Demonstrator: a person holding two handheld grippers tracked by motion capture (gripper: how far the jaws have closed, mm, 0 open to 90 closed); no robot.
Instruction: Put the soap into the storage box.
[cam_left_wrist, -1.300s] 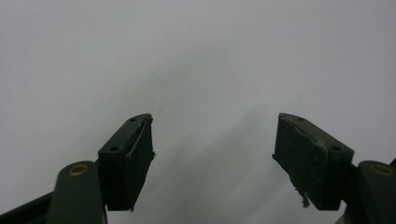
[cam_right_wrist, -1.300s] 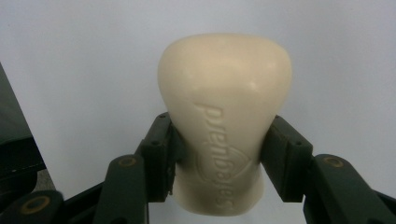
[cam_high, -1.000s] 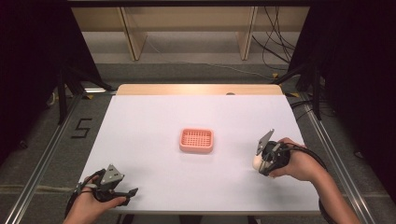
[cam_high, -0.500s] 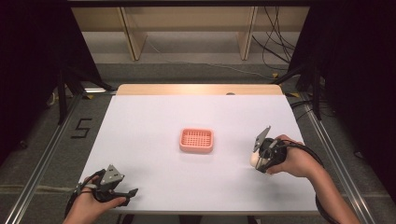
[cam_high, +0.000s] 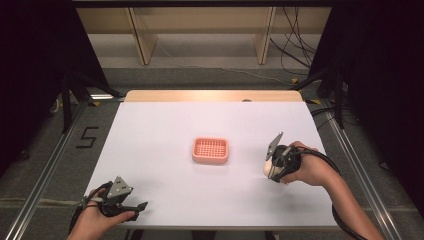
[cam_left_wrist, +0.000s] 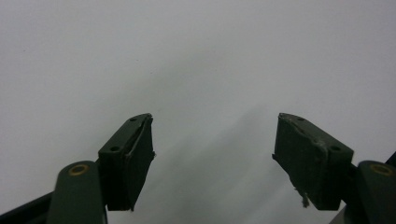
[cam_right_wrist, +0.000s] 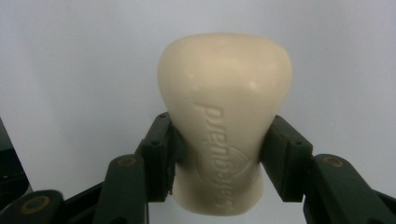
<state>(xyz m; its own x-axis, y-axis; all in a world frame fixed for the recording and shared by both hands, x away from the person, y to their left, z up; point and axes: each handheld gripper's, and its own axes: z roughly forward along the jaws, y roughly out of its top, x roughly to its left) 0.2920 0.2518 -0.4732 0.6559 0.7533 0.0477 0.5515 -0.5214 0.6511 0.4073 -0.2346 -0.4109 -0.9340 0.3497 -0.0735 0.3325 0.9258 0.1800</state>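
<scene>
In R hand-held gripper (cam_right_wrist: 219, 172): soap bar (cam_right_wrist: 224, 112).

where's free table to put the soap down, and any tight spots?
Bare white table lies all around the pink soap dish: a wide patch between dish and left gripper, the far strip toward the wooden edge, and the gap between dish and right gripper, which is shut on the soap bar. Tightest is the near right corner, where the right hand sits.
</scene>
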